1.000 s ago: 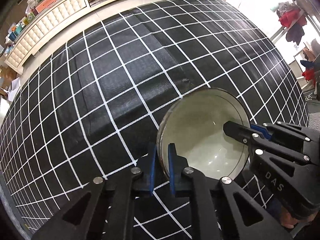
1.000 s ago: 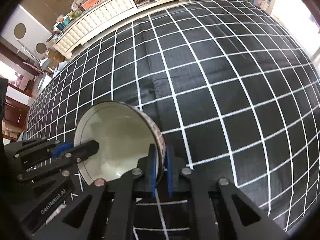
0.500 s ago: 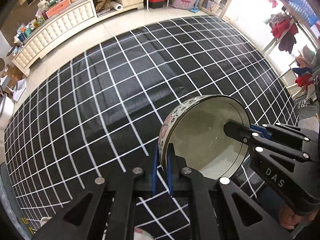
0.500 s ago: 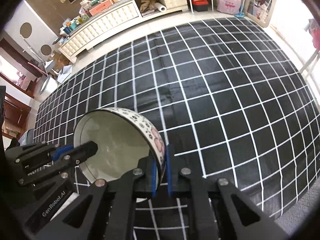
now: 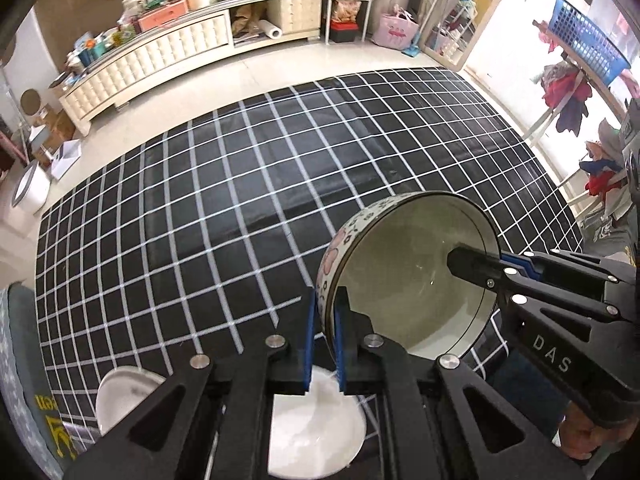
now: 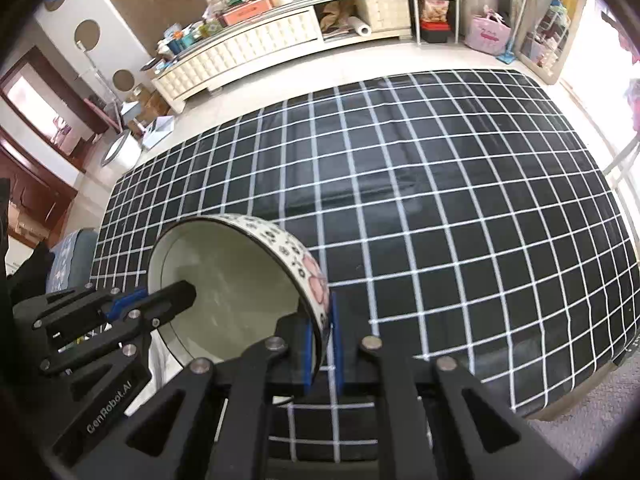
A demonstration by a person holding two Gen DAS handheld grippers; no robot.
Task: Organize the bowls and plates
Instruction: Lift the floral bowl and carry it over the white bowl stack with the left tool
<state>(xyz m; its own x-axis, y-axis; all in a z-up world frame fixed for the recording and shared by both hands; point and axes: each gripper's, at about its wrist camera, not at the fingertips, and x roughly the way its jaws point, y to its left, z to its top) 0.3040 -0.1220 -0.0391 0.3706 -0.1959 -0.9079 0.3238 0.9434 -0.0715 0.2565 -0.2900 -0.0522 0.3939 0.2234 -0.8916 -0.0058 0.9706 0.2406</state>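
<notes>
**Floral bowl held aloft by both grippers over the checked worktop**

Nearest the left wrist camera, the left gripper (image 5: 323, 336) has its blue-padded fingers (image 5: 307, 344) drawn narrow, pinching the near rim of the bowl (image 5: 408, 276) with one pad outside the wall and one inside. In the right wrist view, the right gripper (image 6: 322, 350) does the same on the opposite rim, its fingers (image 6: 335, 344) closed tight on the patterned wall. Each camera also sees the other gripper reaching in from the side, its black tip lying over the bowl's pale inside.

The bowl is tilted, its opening turned partly towards each camera, with a dark rim line and an outer wall printed with pink flowers and small dark blossoms. It hangs clear of the surface, carried between the two grippers above the near part of the worktop (image 5: 224, 216).

Beneath the left gripper, on the near edge of the worktop, lie a white plate (image 5: 316, 428) and, to its left, a small white bowl (image 5: 120, 396), apart from each other. A part of a hand (image 5: 580, 436) shows under the right gripper's body.

The worktop is covered by a black cloth with a white grid, otherwise bare across its middle and far side. Beyond it is a pale tiled floor, then a long cream tufted cabinet (image 6: 240, 52) cluttered with boxes and jars, and a pink bag (image 5: 394, 30) by a rack at the far wall.
</notes>
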